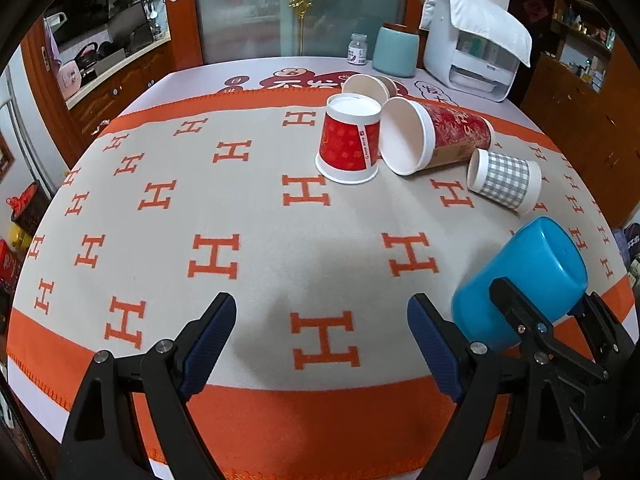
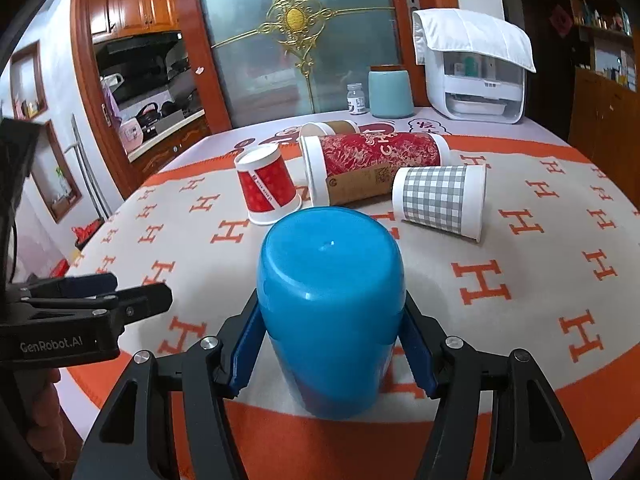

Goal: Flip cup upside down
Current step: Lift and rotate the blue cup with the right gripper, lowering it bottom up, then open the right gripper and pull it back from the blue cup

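Note:
A blue plastic cup stands bottom-up between the pads of my right gripper, which is shut on its sides near the table's front edge. In the left wrist view the blue cup appears tilted at the right, held by the right gripper. My left gripper is open and empty over the cloth; it also shows in the right wrist view at the left.
A small red paper cup stands upside down. A tall red cup, a grey checked cup and a brown cup lie on their sides. A teal canister, small jar and white appliance stand behind.

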Motion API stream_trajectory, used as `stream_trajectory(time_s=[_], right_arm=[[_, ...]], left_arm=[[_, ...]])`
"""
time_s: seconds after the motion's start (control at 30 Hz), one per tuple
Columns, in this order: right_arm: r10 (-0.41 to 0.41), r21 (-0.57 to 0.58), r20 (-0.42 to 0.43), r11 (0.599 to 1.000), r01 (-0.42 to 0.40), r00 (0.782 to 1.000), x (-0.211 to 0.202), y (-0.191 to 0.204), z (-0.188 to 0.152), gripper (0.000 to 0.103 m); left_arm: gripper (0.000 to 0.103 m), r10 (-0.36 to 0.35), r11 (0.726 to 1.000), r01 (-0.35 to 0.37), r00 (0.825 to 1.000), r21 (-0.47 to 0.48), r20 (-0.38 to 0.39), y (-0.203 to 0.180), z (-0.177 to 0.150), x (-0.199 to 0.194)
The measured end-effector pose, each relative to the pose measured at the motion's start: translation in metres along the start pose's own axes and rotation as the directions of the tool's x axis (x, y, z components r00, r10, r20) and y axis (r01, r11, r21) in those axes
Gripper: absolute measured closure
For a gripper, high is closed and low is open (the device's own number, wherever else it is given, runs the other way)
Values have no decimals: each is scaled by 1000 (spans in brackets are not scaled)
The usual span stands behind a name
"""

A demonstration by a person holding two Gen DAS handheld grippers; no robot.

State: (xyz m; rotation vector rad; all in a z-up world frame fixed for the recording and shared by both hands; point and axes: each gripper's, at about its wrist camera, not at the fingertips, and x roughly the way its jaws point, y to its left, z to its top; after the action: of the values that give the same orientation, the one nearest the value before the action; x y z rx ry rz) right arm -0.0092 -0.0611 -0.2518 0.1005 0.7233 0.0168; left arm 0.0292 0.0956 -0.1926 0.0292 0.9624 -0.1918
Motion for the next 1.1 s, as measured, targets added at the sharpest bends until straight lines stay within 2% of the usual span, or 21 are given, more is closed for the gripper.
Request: stream_trajectory(time_s=[0.27,0.4,0.47,0.67,0.8,0.93,1.1], right_arm=[[15,7,-22,1000,-14,1000,-6,3,-6,36],[29,27,-17,999,-29,999,-12,1,-2,24],[32,35,-5,999,-32,999,-18,0,1,21],[36,42,-34,999,-35,999,-37,-1,7,21],[34,55,-63,998,-31,997,-58,-4,13,21],[24,87,-108,996,-15,994,-81,-10,25,21],[-1,62,-137,998,10,991,-106,-14,49,21]], left_arm=[[16,12,1000,-11,999,3,-39,2,-10,5],[16,17,1000,-17,999,1,-42,5,-11,2],[13,23,1000,-23,999,6,-45,5,-10,0],[12,21,999,-19,998,29,-66,0,-6,-11],[12,-7,999,11,996,45,-90,-9,-3,-25],[11,20,995,-14,998,98,-55,-25,5,-46],[10,41,992,-40,999,118,-2,-40,23,-72]])
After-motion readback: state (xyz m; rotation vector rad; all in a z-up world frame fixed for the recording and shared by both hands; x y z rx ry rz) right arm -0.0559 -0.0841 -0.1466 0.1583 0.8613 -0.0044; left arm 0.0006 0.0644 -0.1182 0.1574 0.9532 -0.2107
